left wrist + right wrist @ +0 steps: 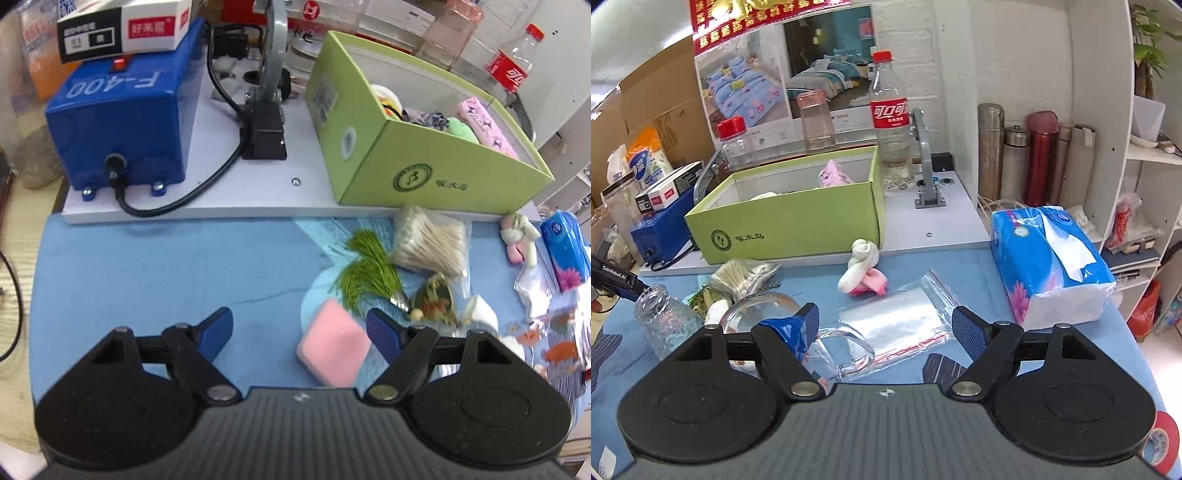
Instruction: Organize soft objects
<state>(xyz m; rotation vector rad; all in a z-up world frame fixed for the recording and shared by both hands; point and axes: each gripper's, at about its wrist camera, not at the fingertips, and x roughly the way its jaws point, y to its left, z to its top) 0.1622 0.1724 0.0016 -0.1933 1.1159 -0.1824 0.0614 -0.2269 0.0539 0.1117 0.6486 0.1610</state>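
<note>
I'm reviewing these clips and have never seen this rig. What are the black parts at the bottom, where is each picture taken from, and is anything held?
Each picture comes from a camera mounted on a hand-held claw, looking forward along its two blue-tipped fingers.

In the left wrist view, the left claw is open and empty above a blue mat. A pink sponge lies between its fingers, nearer the right one. Behind sits a green box already holding soft items.

In the right wrist view, the right claw is also open and empty, over a clear zip bag. Ahead lie rolled socks and a tissue pack.
</note>
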